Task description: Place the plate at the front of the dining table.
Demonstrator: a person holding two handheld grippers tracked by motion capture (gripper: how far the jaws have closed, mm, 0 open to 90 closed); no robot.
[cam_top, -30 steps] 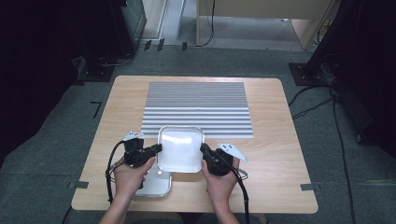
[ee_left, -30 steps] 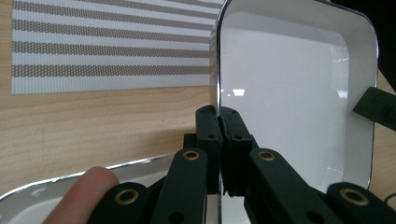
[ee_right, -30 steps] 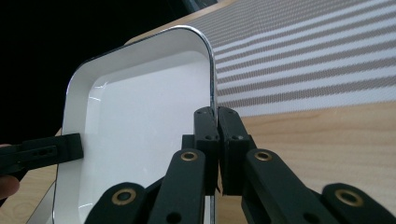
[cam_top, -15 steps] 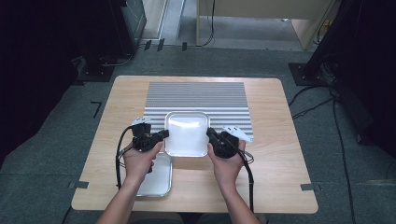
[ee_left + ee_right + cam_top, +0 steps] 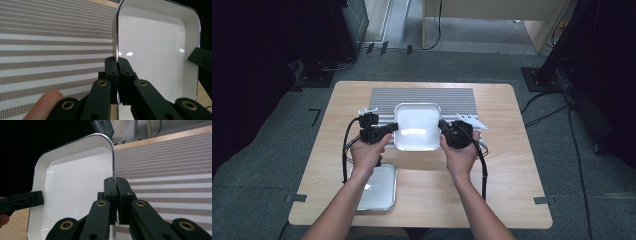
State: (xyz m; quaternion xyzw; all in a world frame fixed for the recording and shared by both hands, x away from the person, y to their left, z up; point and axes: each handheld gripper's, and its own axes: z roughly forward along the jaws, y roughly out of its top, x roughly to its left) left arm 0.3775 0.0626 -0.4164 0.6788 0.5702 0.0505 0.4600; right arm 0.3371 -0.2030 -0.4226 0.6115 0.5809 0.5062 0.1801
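We hold the left claw point(image 5: 117, 65) clamped on the left rim of the white tray point(image 5: 416, 125), and the right claw point(image 5: 115, 185) clamped on the opposite rim. Gripping both edges keeps the tray level and stops it swinging. The tray hangs above the striped mat point(image 5: 422, 95) at the bench point(image 5: 512, 165) centre, probably its destination. A second tray point(image 5: 379, 192) lies near the front edge.

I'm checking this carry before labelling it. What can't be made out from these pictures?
- Underside of the white tray: hidden in the high view by the tray itself.
- Whether the tray clears the striped mat: not told from overhead.
- Second tray near the table edge: partly covered by the left forearm.
- Left gripper and right gripper: rim between the pads is hidden.
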